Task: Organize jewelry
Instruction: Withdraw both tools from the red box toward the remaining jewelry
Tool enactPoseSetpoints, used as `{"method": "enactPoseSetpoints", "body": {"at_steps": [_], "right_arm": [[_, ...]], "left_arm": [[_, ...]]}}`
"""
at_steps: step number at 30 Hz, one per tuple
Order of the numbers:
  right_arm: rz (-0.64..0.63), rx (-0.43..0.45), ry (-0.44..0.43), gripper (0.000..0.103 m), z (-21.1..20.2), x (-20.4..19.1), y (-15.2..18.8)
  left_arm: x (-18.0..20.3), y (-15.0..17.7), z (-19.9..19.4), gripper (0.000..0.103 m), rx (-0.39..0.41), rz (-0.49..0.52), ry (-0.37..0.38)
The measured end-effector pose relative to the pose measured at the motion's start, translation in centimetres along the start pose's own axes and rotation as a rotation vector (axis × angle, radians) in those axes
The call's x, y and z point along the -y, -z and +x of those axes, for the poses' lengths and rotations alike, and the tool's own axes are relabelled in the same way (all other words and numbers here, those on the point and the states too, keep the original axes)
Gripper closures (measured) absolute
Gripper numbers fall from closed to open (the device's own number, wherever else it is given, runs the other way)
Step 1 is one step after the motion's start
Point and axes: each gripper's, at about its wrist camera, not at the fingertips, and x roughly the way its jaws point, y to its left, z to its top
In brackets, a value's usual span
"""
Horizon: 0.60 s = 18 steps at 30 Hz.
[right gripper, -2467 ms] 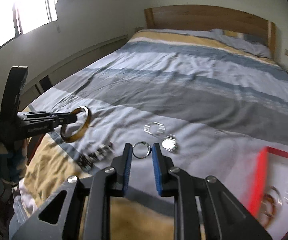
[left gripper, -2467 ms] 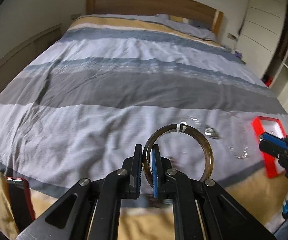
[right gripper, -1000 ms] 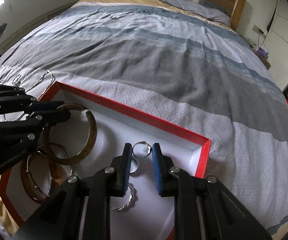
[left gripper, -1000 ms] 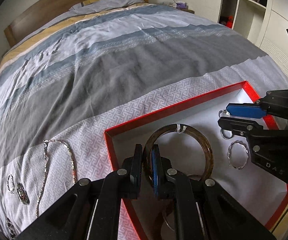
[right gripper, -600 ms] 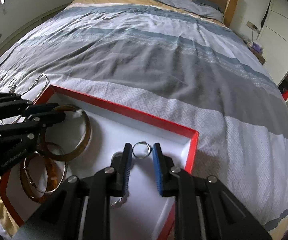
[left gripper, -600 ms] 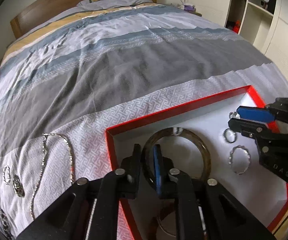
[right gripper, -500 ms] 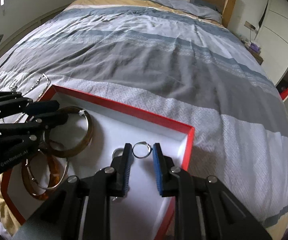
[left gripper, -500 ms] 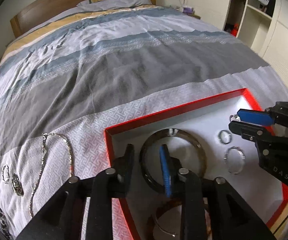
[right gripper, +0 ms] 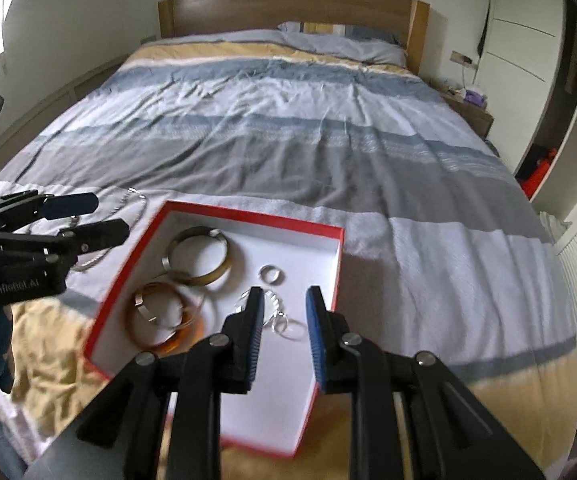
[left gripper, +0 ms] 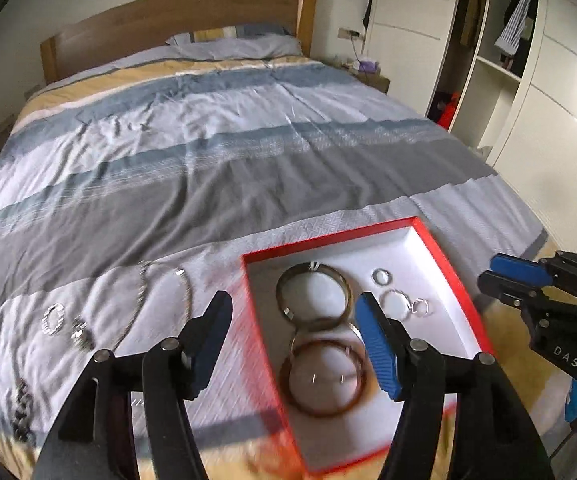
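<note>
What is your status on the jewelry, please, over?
Left gripper open, empty. Right gripper open, empty. Bangles and rings in red box; chain on bedspread. Nothing blocking.

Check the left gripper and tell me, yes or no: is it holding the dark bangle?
No: the left gripper has its jaws spread wide and empty, and the dark bangle lies inside the red box.

Glossy amber bangles (right gripper: 164,328), shiny metal rings (right gripper: 271,273), wrinkled cloth bedspread (right gripper: 288,152)
</note>
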Motion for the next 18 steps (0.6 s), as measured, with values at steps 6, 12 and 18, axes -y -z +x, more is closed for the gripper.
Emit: {"method": "enactPoseSetpoints", "body": {"at_steps": [6, 12, 18], "right_arm": [[0.015, 0.041, -0.014, 0.077, -5.4, -3.0, 2.0], [0.030, 0.070, -0.032, 0.077, -10.0, -6.9, 4.7], [0.046, 0.099, -0.043, 0.076, -13.9, -9.9, 7.1]], "left_arm": [[-1.9, 3.1, -6.7, 0.036, 0.023, -0.015, -0.055], [-3.8, 6.9, -13.3, 0.032, 0.064, -0.041, -0.126], [-5.8, 11.2, -18.7, 0.029, 0.099, -0.085, -0.144]]}}
